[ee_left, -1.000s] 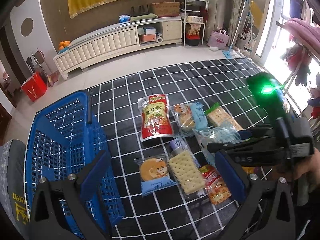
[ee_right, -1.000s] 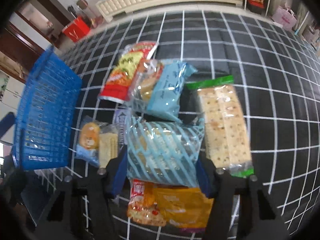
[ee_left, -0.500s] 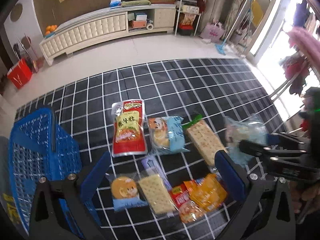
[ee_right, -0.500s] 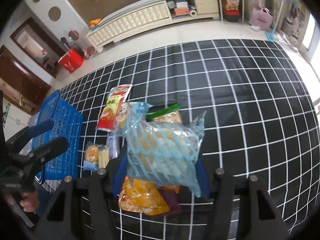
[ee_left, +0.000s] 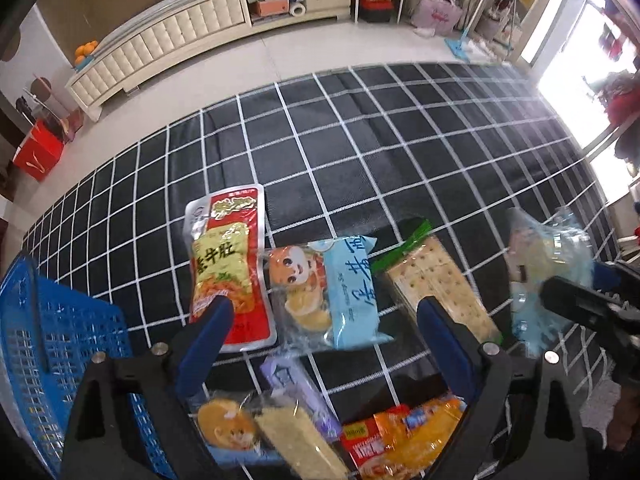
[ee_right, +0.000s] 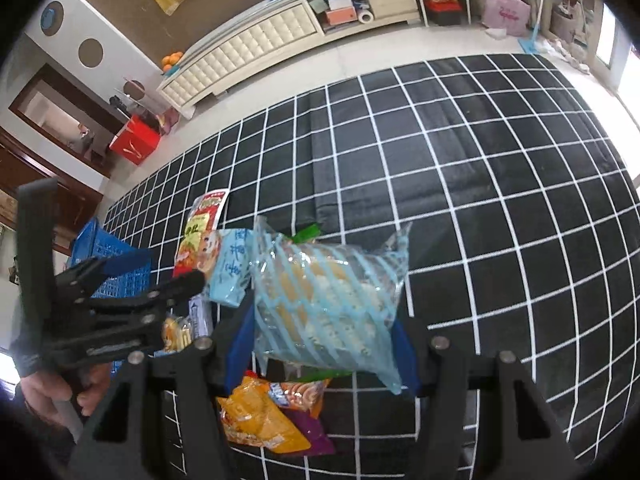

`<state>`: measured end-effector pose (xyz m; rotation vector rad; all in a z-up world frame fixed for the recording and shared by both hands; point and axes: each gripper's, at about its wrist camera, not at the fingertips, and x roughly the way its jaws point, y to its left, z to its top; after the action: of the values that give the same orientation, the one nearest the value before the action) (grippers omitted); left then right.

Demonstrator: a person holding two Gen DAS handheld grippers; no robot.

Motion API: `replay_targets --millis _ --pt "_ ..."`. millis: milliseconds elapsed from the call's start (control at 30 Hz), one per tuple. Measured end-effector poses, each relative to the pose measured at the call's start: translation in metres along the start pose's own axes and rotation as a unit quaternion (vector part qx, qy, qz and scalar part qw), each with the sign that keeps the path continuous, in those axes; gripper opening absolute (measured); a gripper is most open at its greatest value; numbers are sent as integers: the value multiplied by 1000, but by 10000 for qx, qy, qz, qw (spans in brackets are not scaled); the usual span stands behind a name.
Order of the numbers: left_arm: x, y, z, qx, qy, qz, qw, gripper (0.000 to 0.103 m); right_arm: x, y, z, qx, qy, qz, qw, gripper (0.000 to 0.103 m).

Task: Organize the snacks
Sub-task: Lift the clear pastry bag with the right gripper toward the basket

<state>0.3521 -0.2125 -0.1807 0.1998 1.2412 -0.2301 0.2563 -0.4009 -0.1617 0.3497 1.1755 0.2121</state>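
Your right tongs [ee_right: 320,344] clench the clear blue-striped snack bag [ee_right: 328,300], lifted clear of the black grid mat [ee_right: 480,200] so it can travel left to the blue plastic basket [ee_left: 52,360]. Your left tongs [ee_left: 324,332] hang released above the remaining packets.
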Motion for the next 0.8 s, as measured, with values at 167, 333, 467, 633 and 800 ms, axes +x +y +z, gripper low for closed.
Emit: replay_targets --millis 167,333,467,633,800 --pt "24 -3 6 -14 234 89 9997 92 9 -3 0 -28 51 1 10000 65" --pt "41 0 7 -69 447 37 9990 69 18 -5 -2 -45 146 5 9999 65" --pt "44 3 4 -111 408 49 9991 67 22 -8 -4 -3 202 45 9998 65" --pt "40 8 -3 -243 399 63 9989 62 19 -7 -7 9 218 17 9998 65" --pt "11 8 -18 -359 23 -251 9990 61 6 2 -12 -75 180 -77 9998 65"
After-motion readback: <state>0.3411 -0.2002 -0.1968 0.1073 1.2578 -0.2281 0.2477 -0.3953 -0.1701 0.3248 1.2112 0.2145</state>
